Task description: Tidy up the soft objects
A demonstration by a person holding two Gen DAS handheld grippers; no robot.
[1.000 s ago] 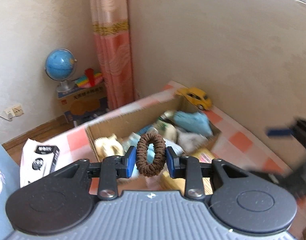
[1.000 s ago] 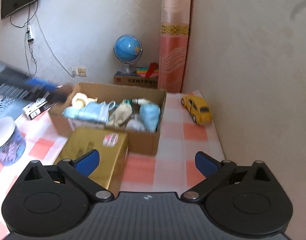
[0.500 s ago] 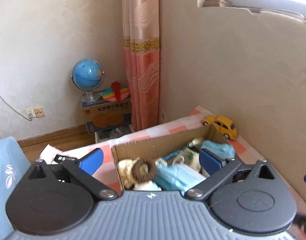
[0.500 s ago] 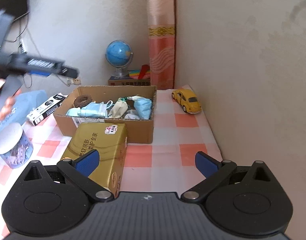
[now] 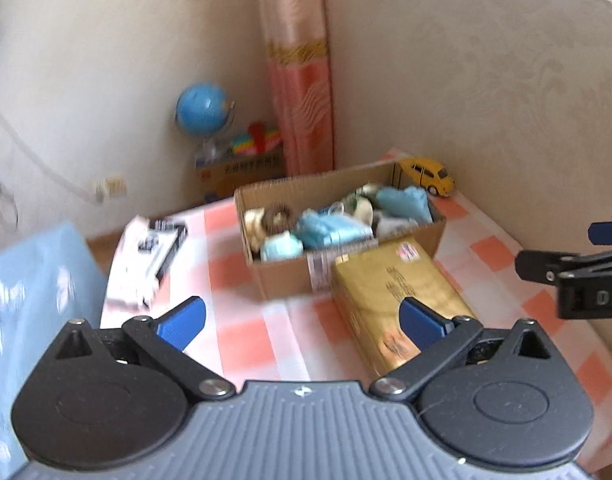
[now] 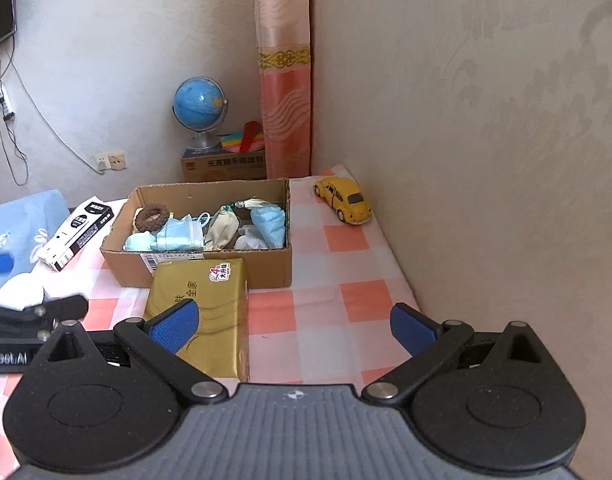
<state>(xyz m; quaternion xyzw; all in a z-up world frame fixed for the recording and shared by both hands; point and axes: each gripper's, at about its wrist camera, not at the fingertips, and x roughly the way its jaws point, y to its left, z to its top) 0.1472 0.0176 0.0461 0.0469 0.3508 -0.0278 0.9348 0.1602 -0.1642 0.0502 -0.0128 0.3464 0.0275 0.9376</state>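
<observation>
A cardboard box (image 6: pixel 266 264) stands on the checked tablecloth and holds blue face masks (image 6: pixel 182 236), pale cloth items and a brown hair scrunchie (image 6: pixel 152 217) at its left end. The box (image 5: pixel 290 280) and the scrunchie (image 5: pixel 277 218) also show in the left wrist view. My left gripper (image 5: pixel 302 320) is open and empty, held back from the box on its near left. My right gripper (image 6: pixel 294 326) is open and empty, in front of the box. Part of the left gripper (image 6: pixel 30 320) shows at the left edge of the right wrist view.
A gold tissue pack (image 6: pixel 202 312) lies against the box's front. A yellow toy car (image 6: pixel 343 204) stands near the wall at the right. A black and white carton (image 6: pixel 78 232) lies left of the box. A globe (image 6: pixel 200 110) stands on a carton behind. Blue cloth (image 6: pixel 18 224) is at the left.
My left gripper let the brown scrunchie go into the box's left end, opened, and drew back and away from the box. My right gripper stayed open and also drew back a little.
</observation>
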